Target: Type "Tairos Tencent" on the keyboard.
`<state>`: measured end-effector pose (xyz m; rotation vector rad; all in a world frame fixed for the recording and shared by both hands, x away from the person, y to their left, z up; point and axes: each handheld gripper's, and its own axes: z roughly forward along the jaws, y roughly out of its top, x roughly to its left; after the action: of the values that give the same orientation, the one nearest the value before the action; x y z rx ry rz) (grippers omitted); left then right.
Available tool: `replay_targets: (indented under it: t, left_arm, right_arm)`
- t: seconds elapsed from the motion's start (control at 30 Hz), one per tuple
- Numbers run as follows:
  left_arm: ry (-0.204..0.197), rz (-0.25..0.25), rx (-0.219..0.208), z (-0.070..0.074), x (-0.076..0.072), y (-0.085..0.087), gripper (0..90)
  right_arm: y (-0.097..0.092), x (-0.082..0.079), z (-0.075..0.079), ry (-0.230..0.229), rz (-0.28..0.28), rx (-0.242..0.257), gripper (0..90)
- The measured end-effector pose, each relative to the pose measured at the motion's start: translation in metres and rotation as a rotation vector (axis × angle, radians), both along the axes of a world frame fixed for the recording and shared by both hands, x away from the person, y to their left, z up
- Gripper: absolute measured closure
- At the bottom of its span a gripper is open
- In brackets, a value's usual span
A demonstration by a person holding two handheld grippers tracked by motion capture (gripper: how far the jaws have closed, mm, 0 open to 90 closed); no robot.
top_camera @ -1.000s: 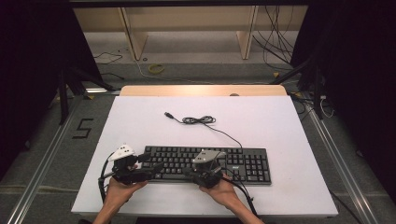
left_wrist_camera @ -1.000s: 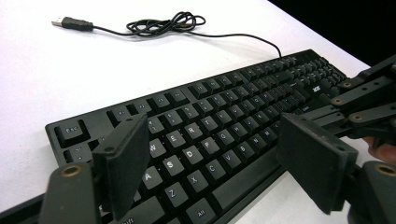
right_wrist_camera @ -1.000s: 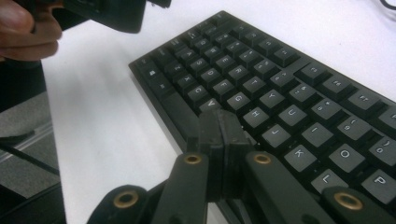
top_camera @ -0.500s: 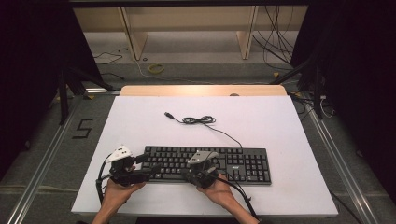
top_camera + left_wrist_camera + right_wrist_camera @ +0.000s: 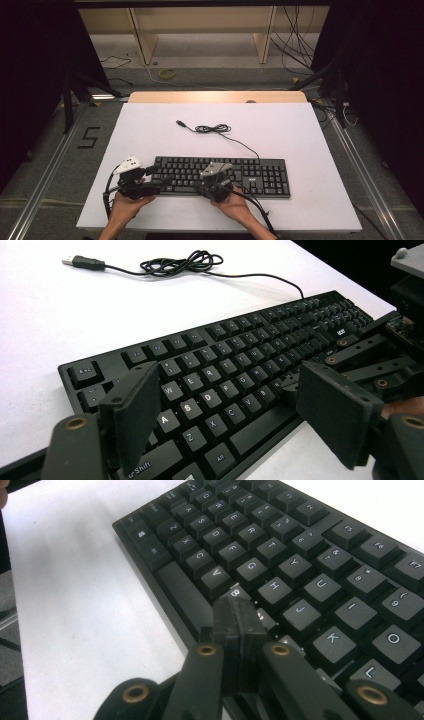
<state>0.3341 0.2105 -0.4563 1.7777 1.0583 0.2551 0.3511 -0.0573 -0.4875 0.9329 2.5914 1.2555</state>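
My right gripper [image 5: 235, 625], jaws pressed together into one blunt tip for poking keys, sits on the keyboard [image 5: 260, 175] at the table's six o'clock, near the B key [image 5: 235, 592], while my left gripper [image 5: 225, 415] hovers spread over the letter rows.

Left hand-held gripper [image 5: 220, 420] gapes wide; right hand-held gripper [image 5: 234, 617] seemingly clamped together.
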Motion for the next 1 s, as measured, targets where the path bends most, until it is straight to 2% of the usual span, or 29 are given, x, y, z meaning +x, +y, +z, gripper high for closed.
replay_targets:
  t: [0.1, 0.23, 0.43, 0.77, 1.0]
  left_arm:
    - [-0.001, 0.002, 0.000, -0.001, 0.001, 0.001, 25.4]
    - [0.000, 0.009, -0.004, -0.001, 0.001, 0.002, 25.4]
    - [0.000, 0.011, 0.001, -0.001, 0.001, 0.002, 25.5]
    - [0.009, 0.023, 0.018, -0.002, 0.002, 0.003, 26.8]
    - [0.030, 0.032, 0.043, -0.004, 0.003, 0.004, 31.3]
  right_arm:
    - [-0.001, 0.000, 0.001, 0.012, -0.002, 0.009, 90.0]
    - [-0.004, 0.000, 0.006, 0.002, 0.015, 0.057, 85.0]
    - [-0.009, 0.001, 0.013, 0.000, 0.007, 0.091, 76.8]
    - [-0.016, 0.008, 0.023, -0.005, -0.019, 0.133, 54.4]
    - [-0.019, 0.015, 0.029, 0.000, -0.037, 0.141, 43.7]
